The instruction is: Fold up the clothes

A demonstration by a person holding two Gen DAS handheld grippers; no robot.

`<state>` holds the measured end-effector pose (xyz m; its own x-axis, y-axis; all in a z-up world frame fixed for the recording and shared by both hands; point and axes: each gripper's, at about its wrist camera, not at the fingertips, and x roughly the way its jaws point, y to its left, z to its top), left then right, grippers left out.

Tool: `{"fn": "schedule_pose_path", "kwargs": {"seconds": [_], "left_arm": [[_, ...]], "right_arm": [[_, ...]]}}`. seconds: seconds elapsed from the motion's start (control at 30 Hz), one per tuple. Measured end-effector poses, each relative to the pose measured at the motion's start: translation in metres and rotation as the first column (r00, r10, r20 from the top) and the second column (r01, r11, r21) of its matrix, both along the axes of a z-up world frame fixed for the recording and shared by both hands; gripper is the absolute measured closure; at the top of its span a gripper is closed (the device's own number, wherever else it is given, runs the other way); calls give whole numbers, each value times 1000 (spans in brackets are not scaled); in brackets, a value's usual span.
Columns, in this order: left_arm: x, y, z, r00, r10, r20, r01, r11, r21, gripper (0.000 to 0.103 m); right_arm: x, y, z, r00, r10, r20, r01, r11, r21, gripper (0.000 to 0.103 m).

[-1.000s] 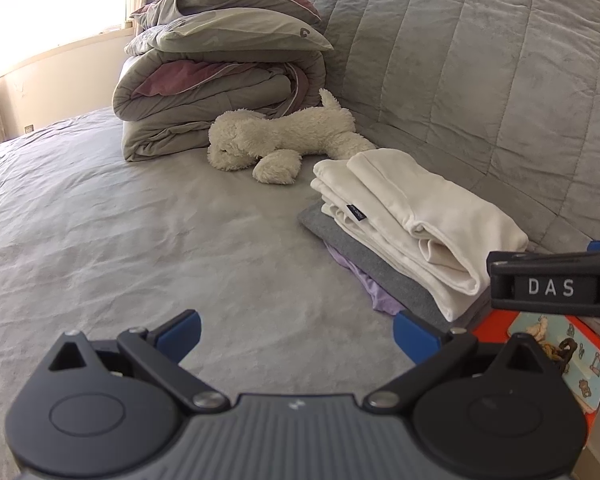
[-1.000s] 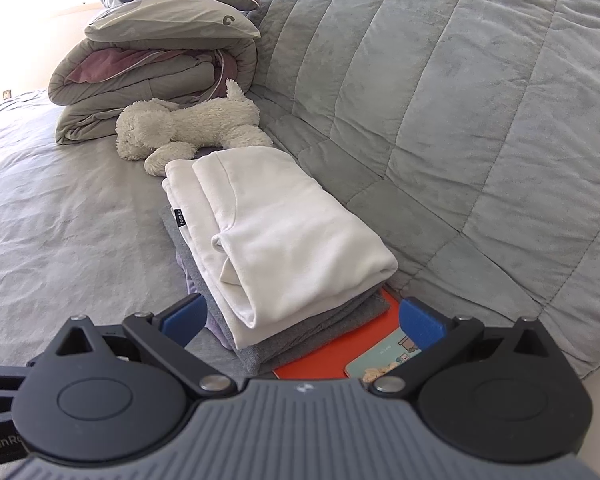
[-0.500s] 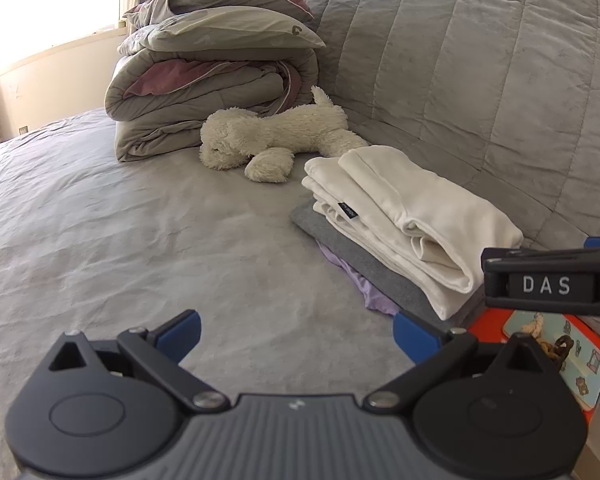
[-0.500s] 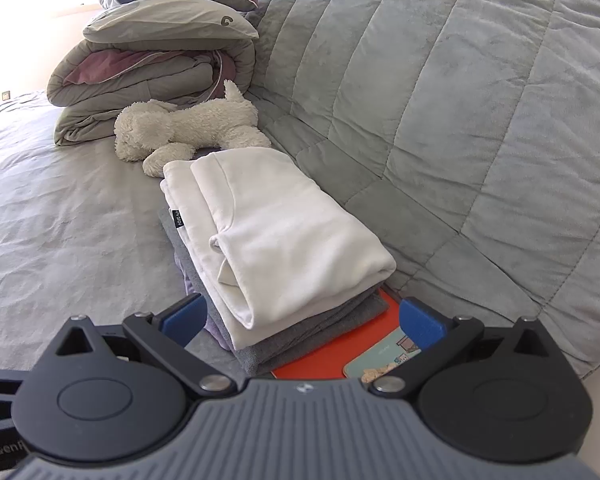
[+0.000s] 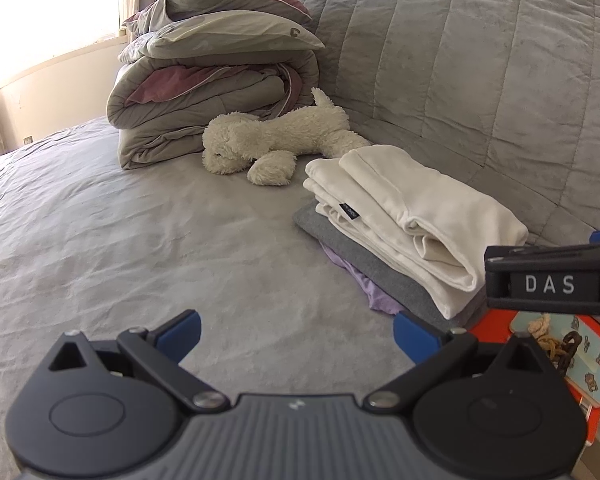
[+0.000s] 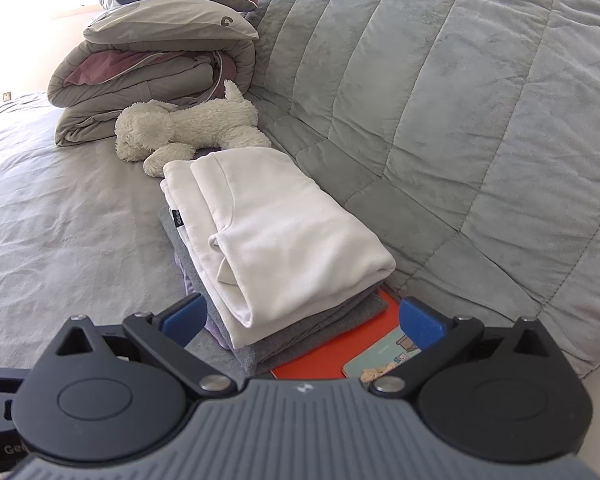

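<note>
A folded white garment [image 5: 416, 220] [image 6: 284, 236] lies on top of a folded grey one [image 5: 360, 256] [image 6: 300, 332] and a lilac one [image 5: 360, 280], stacked on the grey bed beside the quilted headboard. My left gripper [image 5: 296, 332] stands open over bare bed sheet, left of the stack, holding nothing. My right gripper [image 6: 302, 320] is open too, its blue fingertips on either side of the stack's near end, above it and apart from the cloth. The right gripper's side [image 5: 552, 284] shows at the right edge of the left wrist view.
An orange book [image 6: 332, 356] [image 5: 540, 344] lies under the stack's near end. A white plush dog [image 5: 276, 140] [image 6: 188, 128] lies beyond the stack, before a pile of folded duvet and pillows [image 5: 216, 68] [image 6: 156, 52]. The quilted headboard [image 6: 440, 100] rises on the right.
The left wrist view has drifted slightly, so the stack and plush sit a little further left and up. Both grippers stay open; the clothes have not moved.
</note>
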<state>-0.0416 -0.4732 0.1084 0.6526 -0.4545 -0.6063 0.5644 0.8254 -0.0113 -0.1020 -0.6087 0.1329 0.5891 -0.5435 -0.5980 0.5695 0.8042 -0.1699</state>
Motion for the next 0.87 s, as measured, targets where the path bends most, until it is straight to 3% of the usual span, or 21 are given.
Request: {"fn": "schedule_pose_path", "kwargs": {"seconds": [0.87], "left_arm": [[-1, -2, 0, 1000, -26, 0, 26, 1000, 1, 1]], "right_arm": [[5, 6, -2, 1000, 11, -10, -11, 1000, -19, 0]]}}
